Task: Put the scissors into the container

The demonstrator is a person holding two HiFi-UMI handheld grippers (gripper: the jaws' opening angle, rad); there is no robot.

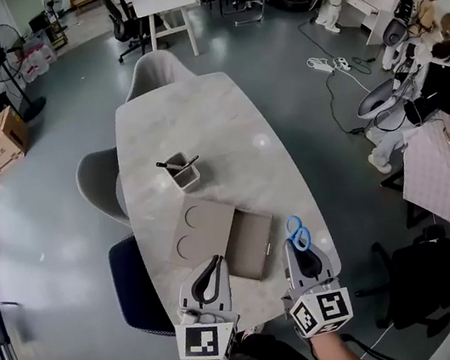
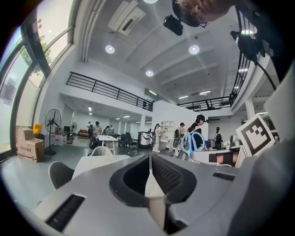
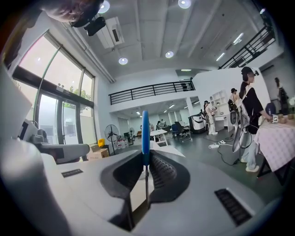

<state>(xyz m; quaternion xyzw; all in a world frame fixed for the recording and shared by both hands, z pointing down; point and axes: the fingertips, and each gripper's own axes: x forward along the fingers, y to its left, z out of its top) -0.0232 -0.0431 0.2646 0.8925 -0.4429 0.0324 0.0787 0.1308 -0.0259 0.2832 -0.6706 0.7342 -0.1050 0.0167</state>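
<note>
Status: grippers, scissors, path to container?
Left gripper shut, empty. Right gripper shut on scissors, blue handles forward. Container ahead mid-table, dark item inside. Flat grey board between, nothing tall.

Polished stone table (image 1: 197,119), plastic-handled scissors (image 1: 297,234)

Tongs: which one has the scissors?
The right tongs: shut on the scissors, blue handles sticking out ahead. The left tongs are shut with nothing between them.

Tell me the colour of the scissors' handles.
Blue. The handles of the scissors show best in the head view, gripped by the right claw.
</note>
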